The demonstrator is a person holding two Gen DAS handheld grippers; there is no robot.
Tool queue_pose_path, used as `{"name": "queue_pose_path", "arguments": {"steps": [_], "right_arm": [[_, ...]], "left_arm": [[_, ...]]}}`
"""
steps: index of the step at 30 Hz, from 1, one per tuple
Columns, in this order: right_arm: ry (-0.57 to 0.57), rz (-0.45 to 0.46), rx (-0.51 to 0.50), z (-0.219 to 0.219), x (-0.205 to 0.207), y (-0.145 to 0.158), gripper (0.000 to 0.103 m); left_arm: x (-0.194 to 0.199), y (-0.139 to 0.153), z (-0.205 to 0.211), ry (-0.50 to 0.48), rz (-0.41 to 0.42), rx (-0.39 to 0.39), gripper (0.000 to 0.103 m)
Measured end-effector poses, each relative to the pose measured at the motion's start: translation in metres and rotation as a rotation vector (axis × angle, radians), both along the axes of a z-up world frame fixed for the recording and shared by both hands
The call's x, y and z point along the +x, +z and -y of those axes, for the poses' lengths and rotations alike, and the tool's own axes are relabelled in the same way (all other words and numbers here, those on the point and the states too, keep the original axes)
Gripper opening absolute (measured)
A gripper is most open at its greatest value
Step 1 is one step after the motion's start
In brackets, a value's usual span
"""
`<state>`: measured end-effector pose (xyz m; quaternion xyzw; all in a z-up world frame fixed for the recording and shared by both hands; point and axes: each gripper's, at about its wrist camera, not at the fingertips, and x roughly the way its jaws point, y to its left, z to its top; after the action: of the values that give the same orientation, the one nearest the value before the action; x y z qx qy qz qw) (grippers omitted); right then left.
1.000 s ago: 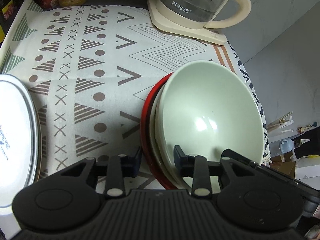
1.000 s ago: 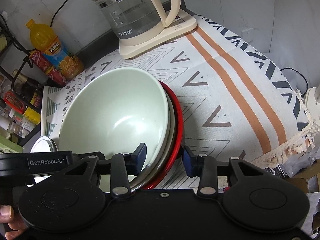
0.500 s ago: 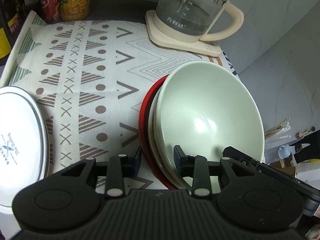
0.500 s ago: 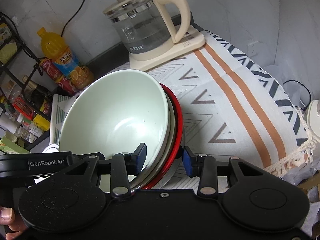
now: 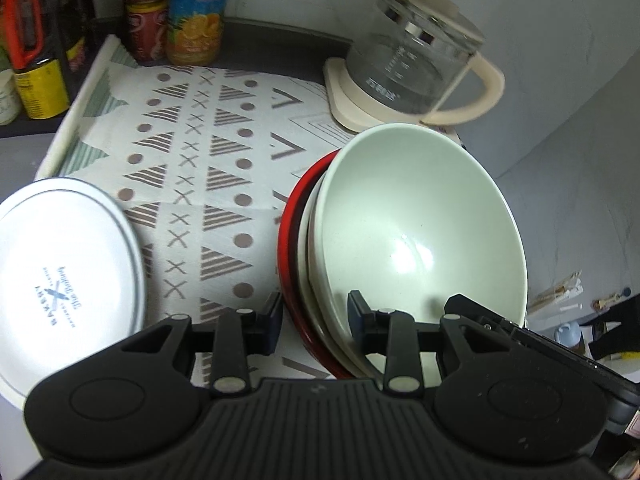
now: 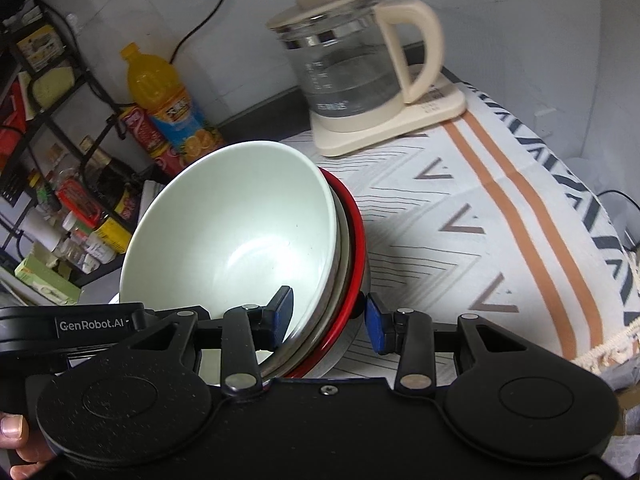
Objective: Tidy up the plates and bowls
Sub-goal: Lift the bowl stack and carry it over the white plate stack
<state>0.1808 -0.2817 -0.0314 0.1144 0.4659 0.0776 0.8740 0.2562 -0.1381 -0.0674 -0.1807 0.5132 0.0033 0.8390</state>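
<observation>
You hold a nested stack of dishes between both tools, clear of the patterned cloth (image 5: 208,184) below: a pale green bowl (image 5: 420,220) sits in a cream plate (image 5: 310,280), which sits in a red plate (image 5: 289,248). Your left gripper (image 5: 314,320) pinches the near edge of the stack, one pad under the red rim and the other inside the bowl, its jaws only partly apart and closed on the layered rims. Your right gripper (image 6: 328,318) grips the opposite edge the same way, blue pads on either side of the rims, closed on the stack. From the left tool the stack lies directly ahead and a little to its right; from the right tool, directly ahead and to its left. A white plate with printed lettering (image 5: 60,280) rests on the cloth off to the left of your left tool, likely the spot where the stack belongs. A glass kettle (image 6: 352,64) stands on its base beyond the stack, and bottles (image 6: 168,108) line the far edge. Expect this load to be heavy, stiff, breakable and glazed smooth, so the dishes may slide over each other if tipped; keep both grips on the rims, level, and lower the stack gently.
</observation>
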Motion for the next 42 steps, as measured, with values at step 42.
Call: {"name": "queue_pose_path", "arguments": {"steps": [42], "right_arm": [[0.336,-0.01,0.013,-0.124,0.018,0.002,0.038]], "left_arm": [[-0.069,0.019,-0.111,0.322,0.03,0.015,0.033]]}}
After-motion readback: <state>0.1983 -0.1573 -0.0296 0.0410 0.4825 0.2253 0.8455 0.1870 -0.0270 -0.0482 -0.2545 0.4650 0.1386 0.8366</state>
